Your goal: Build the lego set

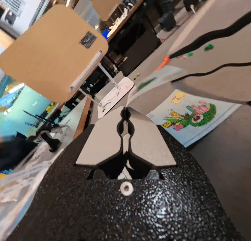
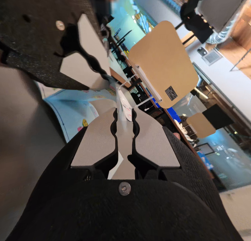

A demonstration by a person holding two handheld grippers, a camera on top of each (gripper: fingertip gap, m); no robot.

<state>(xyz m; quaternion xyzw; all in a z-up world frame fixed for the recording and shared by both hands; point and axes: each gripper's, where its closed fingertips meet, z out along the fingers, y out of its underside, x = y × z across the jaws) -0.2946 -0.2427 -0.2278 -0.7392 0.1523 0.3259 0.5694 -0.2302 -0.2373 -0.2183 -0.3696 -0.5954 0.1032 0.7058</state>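
Grey-faced fingers with wavy black pads made up both hand-held tools, and a thin sheet (image 1: 144, 87) ran between them. The left gripper (image 1: 125, 109) was closed to nothing at its tips, with the sheet's edge pinched there. From the pinch the sheet curved up and away to the right, blurred, with a patch of green print on it.

The right gripper (image 2: 124, 112) was narrowly parted. The sheet stood edge-on in the gap between its pads, and daylight showed on either side of it, so neither pad plainly pressed on it. From the left wrist view this gripper reached in from the far right, and an orange piece (image 1: 165, 60) lay just at its tips.

Just right of the left gripper, flat on the dark surface, lay a light-blue booklet (image 1: 192, 120) printed with a green, pink and yellow brick figure. Straight ahead of that gripper's tips sat a white base plate (image 1: 122, 93) carrying a few small pink and green bits. Two thin white rods rose from it to a tan panel (image 1: 54, 50) ahead and to the left.

Farther off to the right, beyond the right gripper's fingers (image 1: 203, 34), small green pieces (image 1: 209, 46) lay scattered on the grey table (image 1: 149, 63) — too blurred to tell more.
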